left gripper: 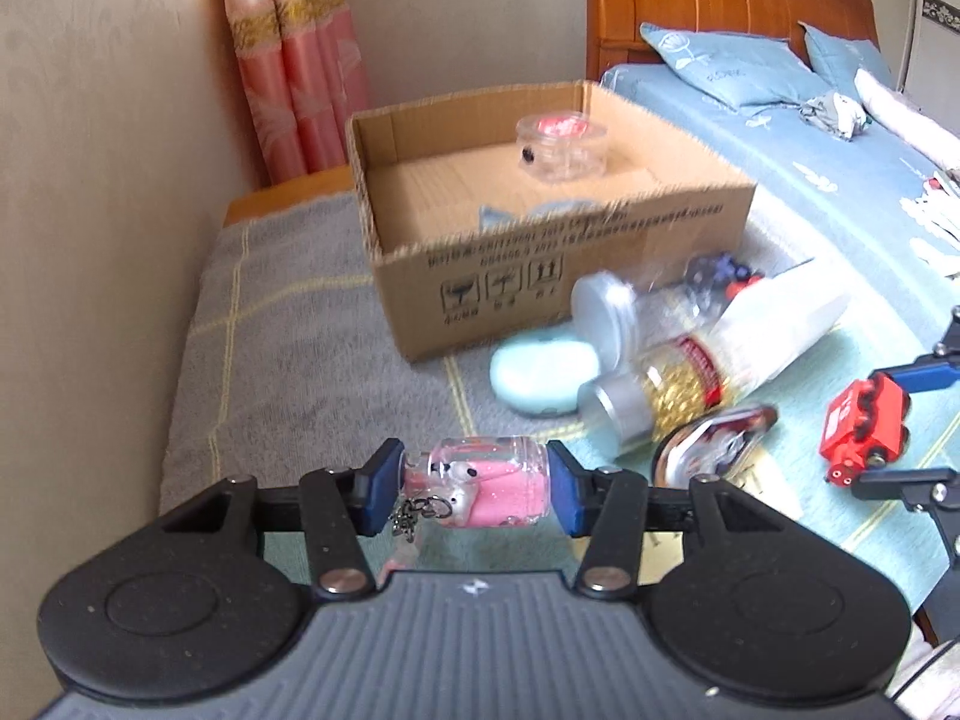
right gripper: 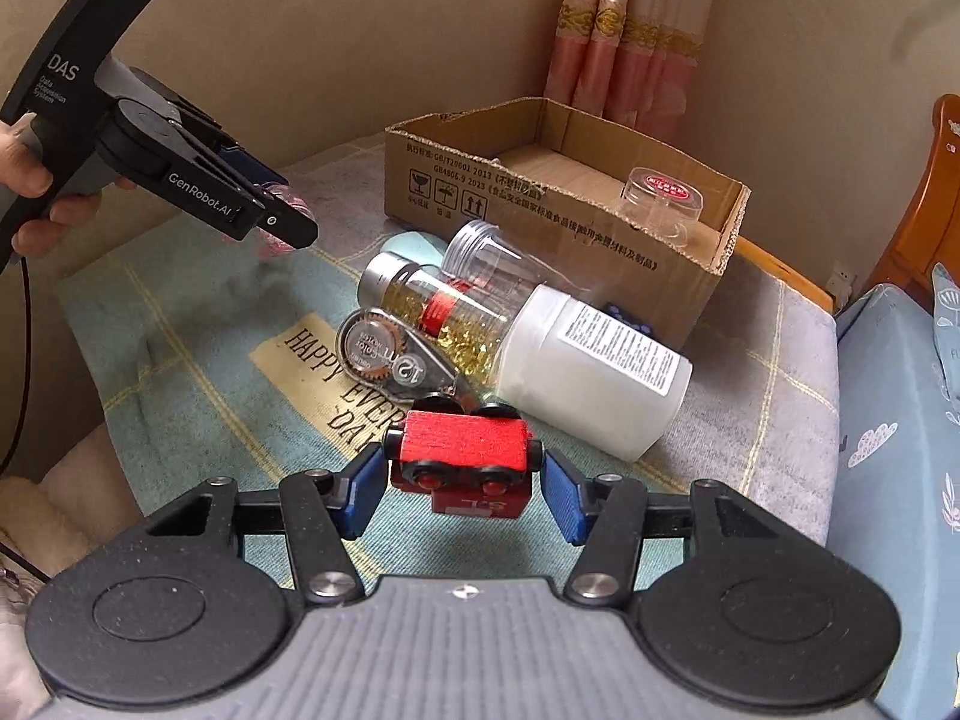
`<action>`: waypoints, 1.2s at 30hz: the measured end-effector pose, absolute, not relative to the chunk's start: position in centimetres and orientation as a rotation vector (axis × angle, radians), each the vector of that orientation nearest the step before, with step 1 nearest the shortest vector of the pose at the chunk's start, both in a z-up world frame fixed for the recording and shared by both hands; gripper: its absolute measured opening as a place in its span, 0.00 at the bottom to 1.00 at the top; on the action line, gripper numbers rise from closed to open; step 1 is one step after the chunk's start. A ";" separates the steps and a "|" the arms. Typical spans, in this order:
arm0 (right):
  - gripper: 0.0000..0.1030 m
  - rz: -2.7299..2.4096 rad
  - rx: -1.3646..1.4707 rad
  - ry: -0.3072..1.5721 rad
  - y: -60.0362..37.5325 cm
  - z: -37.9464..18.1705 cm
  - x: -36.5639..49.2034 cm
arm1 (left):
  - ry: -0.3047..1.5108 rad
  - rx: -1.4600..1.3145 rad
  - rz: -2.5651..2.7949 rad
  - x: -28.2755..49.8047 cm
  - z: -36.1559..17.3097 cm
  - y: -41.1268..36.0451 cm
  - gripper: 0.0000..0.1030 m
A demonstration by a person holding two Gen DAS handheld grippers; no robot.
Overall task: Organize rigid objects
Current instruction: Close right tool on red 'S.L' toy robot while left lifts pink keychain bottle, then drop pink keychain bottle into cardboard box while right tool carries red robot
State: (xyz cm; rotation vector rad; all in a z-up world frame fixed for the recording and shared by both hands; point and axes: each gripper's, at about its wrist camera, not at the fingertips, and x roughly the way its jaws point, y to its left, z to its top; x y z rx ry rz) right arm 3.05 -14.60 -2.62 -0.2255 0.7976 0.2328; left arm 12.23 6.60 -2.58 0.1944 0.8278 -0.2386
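Black gripper (right gripper: 463,474), blue pads (right gripper: 365,495), silver screws, white "GenRobot.AI" lettering.

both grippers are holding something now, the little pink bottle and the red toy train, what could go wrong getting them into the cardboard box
1. The left gripper clamps the pink bottle by its two ends only; it may pivot or slip out, and its dangling chain could snag.
2. The right gripper pinches the red toy train near its wheels, so it could roll loose.
3. The cardboard box already holds a clear jar; a drop might knock it.
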 end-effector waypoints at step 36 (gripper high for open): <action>0.59 0.137 -0.152 0.639 -20.6 6.8 13.0 | 0.889 0.179 -0.224 36.0 2.3 1.7 0.49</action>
